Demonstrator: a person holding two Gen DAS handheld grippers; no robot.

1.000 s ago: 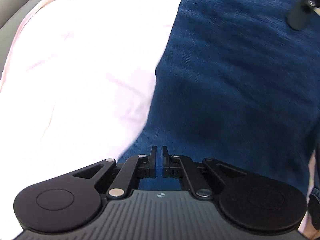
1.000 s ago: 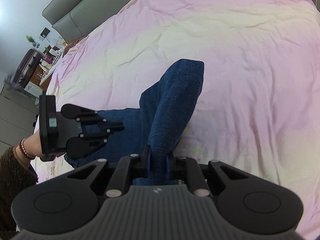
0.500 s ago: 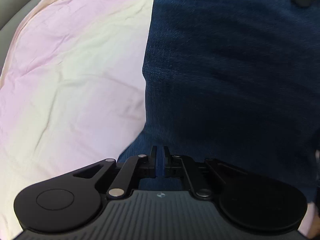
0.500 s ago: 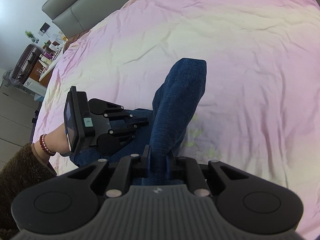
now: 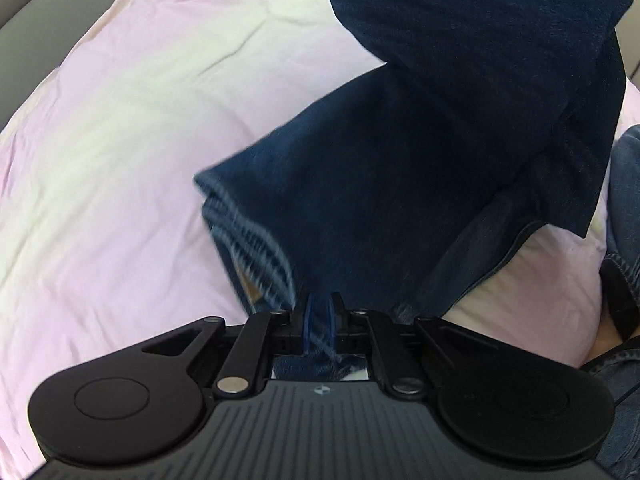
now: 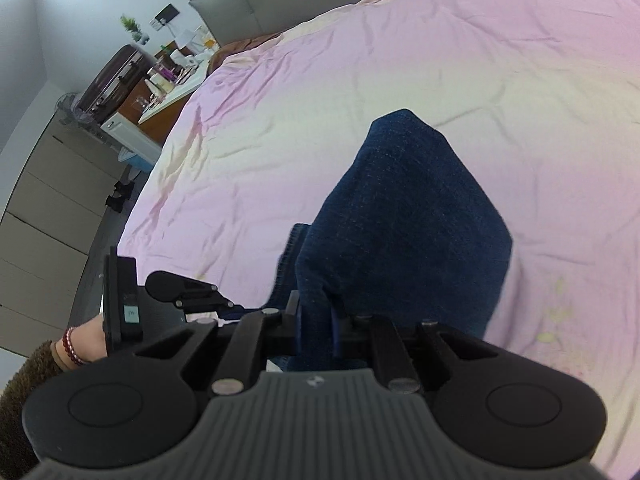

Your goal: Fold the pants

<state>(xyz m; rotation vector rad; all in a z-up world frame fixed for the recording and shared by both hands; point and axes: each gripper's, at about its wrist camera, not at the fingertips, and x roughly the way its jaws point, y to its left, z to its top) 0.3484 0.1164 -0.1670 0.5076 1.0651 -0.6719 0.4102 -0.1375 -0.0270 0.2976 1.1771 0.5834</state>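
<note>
In the left wrist view, the denim had filled nearly the whole right half of the picture half a second earlier; now the pants [image 5: 420,168] hung in a looser, narrower drape and much more of the pink sheet [image 5: 120,160] showed, both to the left and in a patch at lower right. A hem edge with pale stitching, blurred, had swung in just above the left gripper [image 5: 319,312], where only flat cloth had been before. The left gripper was clamped on a fold of the pants, blue cloth showing between its nearly closed fingers. The fabric was dark navy denim, doubled over itself, with a seam running along the lower right edge. A second piece of lighter denim sat at the far right border; whose it was I could not tell.

In the right wrist view, the camera had tipped since the earlier frame, bringing the grey headboard [image 6: 280,4], a cluttered side table [image 6: 176,68] and a dark suitcase [image 6: 112,80] further into sight. The pants [image 6: 404,220] rose from the right gripper [image 6: 318,312] as a broad peaked fold lying over the sheet [image 6: 480,80], wider than before. The right gripper was closed on a bunch of that denim. The left gripper [image 6: 230,306] sat low at the left, just beside the cloth edge, a beaded bracelet [image 6: 72,346] on the wrist behind it
</note>
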